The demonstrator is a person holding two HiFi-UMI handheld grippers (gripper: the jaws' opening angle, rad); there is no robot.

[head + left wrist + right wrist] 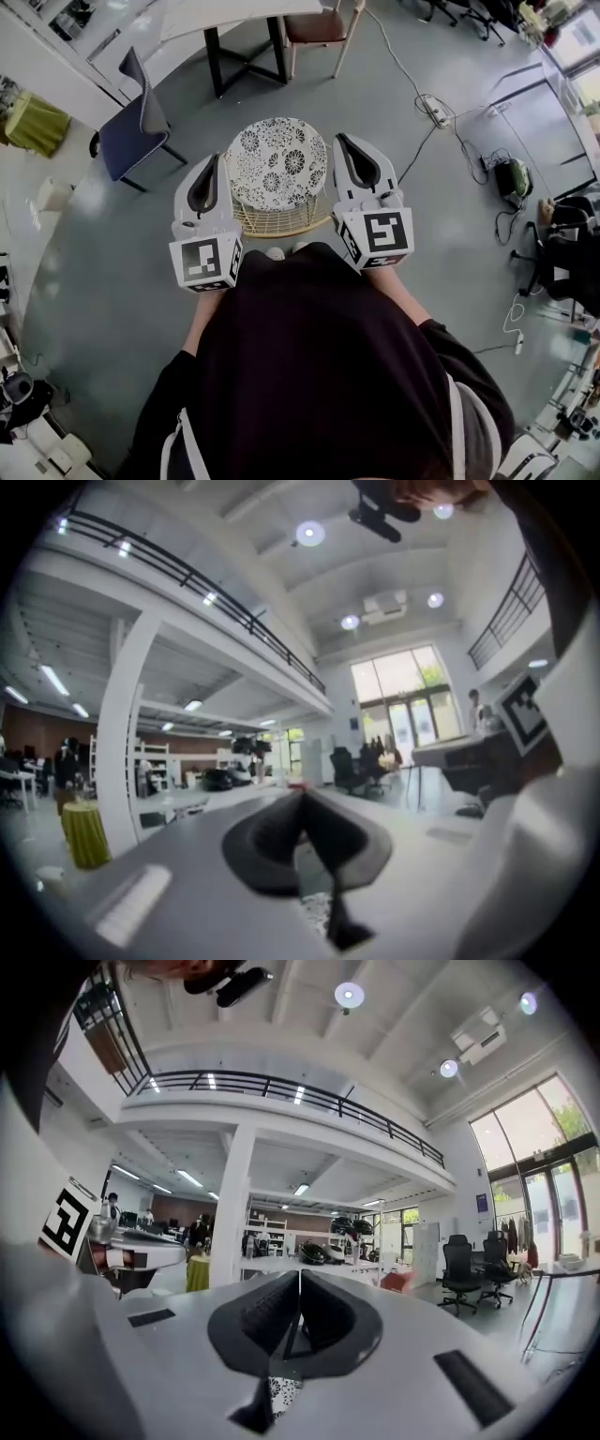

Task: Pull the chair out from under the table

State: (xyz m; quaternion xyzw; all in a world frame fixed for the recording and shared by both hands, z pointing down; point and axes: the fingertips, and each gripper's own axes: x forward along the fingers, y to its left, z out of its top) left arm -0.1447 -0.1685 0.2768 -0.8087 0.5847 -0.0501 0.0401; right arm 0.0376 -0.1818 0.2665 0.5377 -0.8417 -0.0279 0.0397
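A round chair with a black-and-white floral seat and a pale wire base stands on the grey floor just in front of the person, well apart from the white table. Both grippers are held up above it and point level into the room. The left gripper is over the seat's left edge, and the right gripper is over its right edge. Each has its jaws pressed together with nothing between them. The left gripper and the right gripper show the same in their own views. A bit of the floral seat shows below the right jaws.
A blue chair stands to the left of the floral chair. A wooden chair with a brown seat is at the table, whose black legs stand behind. Cables and a power strip lie on the floor at right. Office chairs are at far right.
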